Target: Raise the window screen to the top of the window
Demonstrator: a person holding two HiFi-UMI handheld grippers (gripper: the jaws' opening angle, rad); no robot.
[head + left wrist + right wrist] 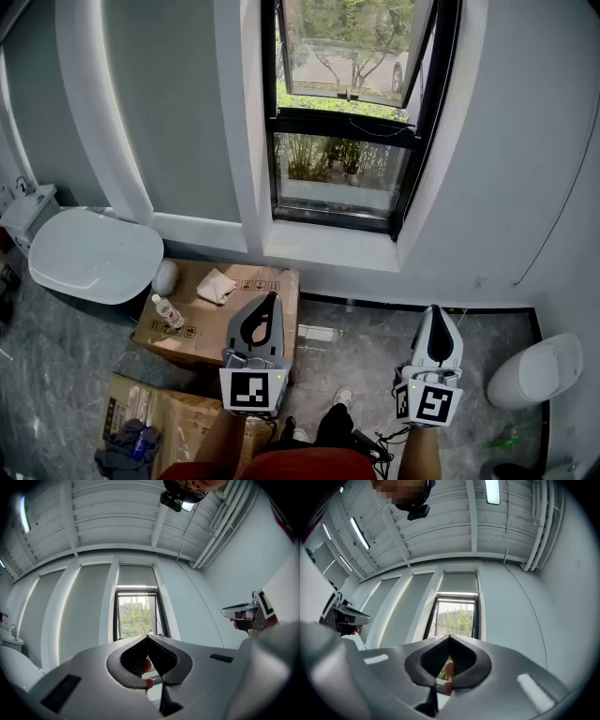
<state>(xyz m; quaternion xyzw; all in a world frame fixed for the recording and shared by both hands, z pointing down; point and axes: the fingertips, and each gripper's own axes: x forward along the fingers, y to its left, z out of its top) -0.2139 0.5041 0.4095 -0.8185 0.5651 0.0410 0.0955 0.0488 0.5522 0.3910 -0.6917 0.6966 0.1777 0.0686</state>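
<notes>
The black-framed window [342, 122] is set in the grey wall ahead, with its upper sash tilted open. Its lower pane [340, 174] looks hazy; I cannot make out the screen's edge. My left gripper [271, 298] is held low over a cardboard box, well short of the window, jaws shut and empty. My right gripper [437, 310] hangs over the floor to the right, also shut and empty. The left gripper view has the window [136, 616] beyond its closed tips [148, 637]. The right gripper view shows the window [457, 618] past its closed tips [450, 637].
A white toilet [89, 253] stands at left. A cardboard box [234, 323] with a water bottle [169, 312] and white cloth [217, 286] lies below the white sill [328, 246]. Another box [164, 412] is nearer. A white fixture [539, 370] sits at right.
</notes>
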